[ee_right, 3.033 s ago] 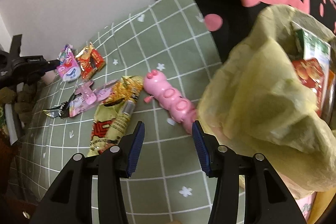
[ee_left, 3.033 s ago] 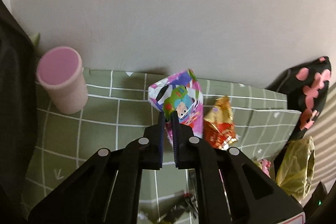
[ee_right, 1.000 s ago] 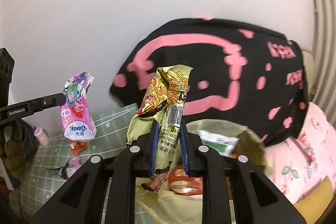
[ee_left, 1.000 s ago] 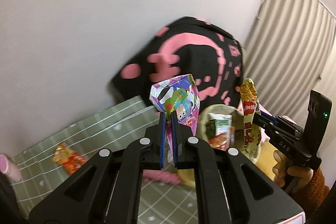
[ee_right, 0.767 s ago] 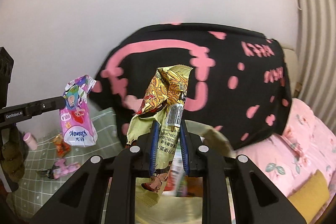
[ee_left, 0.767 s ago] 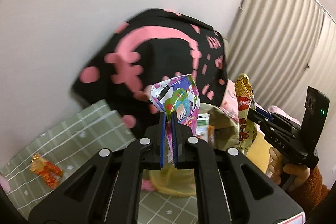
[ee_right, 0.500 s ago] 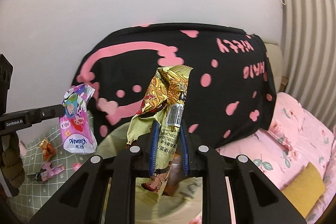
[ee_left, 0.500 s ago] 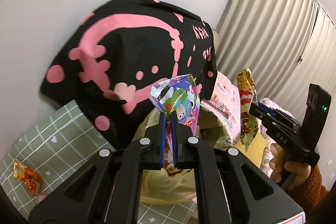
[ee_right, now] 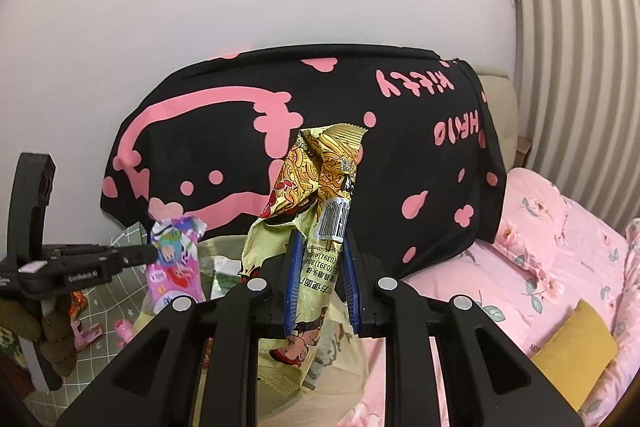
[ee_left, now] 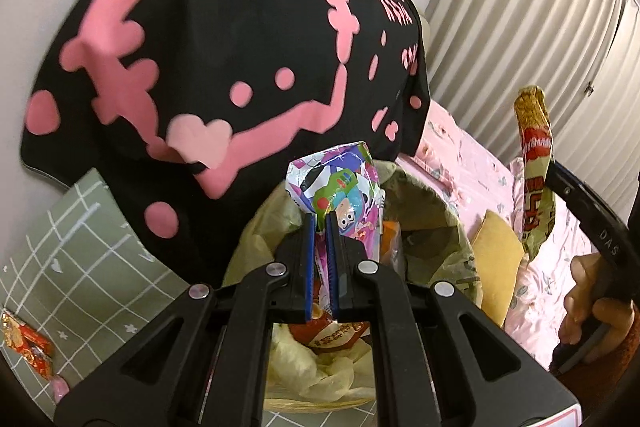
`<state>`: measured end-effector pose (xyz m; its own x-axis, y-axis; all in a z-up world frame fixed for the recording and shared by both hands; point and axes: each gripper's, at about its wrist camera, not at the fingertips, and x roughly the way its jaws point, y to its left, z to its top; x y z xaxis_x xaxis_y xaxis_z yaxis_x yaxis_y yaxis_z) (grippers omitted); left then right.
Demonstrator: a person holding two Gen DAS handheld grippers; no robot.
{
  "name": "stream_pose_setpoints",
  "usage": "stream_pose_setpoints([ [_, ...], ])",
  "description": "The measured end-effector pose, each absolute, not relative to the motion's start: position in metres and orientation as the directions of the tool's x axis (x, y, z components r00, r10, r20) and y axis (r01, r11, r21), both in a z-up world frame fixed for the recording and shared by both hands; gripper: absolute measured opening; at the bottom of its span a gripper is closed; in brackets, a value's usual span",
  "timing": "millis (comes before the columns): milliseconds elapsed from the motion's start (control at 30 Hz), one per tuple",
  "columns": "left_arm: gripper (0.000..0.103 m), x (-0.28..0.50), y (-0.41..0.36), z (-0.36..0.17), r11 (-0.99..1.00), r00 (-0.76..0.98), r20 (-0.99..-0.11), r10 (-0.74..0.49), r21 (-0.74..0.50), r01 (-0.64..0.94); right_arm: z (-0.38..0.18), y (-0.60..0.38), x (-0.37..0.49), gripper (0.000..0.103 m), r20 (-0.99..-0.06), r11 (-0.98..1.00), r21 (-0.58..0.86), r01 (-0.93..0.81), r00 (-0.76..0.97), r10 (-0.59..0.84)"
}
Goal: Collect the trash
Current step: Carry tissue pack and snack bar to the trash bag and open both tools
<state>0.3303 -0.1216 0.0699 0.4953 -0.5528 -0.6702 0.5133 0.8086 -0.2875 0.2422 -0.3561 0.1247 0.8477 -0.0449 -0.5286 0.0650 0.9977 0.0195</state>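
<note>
Left wrist view: both tongs [ee_left: 321,227] clamp wrappers [ee_left: 340,187], seemingly above the trash bag [ee_left: 436,219]

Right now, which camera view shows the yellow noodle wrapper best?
The right wrist view. The yellow noodle wrapper fills the middle there, upright between the shut jaws of the right gripper, with its noodle picture and barcode plain. The left wrist view shows the same wrapper only at the right edge, narrow and side-on.
</note>
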Motion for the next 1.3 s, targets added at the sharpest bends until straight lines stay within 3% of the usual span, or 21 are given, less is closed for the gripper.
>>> stream_pose_setpoints([
  [400, 0.006, 0.323, -0.132, 0.060, 0.784, 0.441, -0.693, -0.570, -0.297, 0.546, 0.118, -0.355, 0.251, 0.020, -0.540, 0.998, 0.035, 0.050, 0.842, -0.023],
  [500, 0.014, 0.320, -0.129, 0.057, 0.772, 0.414, -0.699, -0.584, -0.318, 0.551, 0.117, -0.351, 0.253, 0.019, -0.539, 0.998, 0.041, 0.038, 0.842, -0.010],
  [567, 0.027, 0.319, -0.125, 0.058, 0.771, 0.414, -0.694, -0.590, -0.330, 0.545, 0.117, -0.348, 0.254, 0.020, -0.539, 0.999, 0.043, 0.031, 0.842, -0.002],
  [667, 0.031, 0.315, -0.116, 0.062, 0.771, 0.426, -0.678, -0.599, -0.345, 0.535, 0.116, -0.341, 0.256, 0.020, -0.541, 0.999, 0.048, 0.014, 0.841, 0.014],
  [1000, 0.038, 0.299, -0.065, 0.073, 0.830, 0.535, -0.648, -0.542, -0.311, 0.464, 0.102, -0.311, 0.268, 0.020, -0.571, 0.998, 0.045, -0.041, 0.819, 0.059],
  [1300, 0.039, 0.287, 0.016, 0.053, 0.894, 0.597, -0.666, -0.449, -0.329, 0.304, 0.060, -0.301, 0.286, 0.021, -0.648, 0.999, 0.040, -0.017, 0.761, 0.039],
])
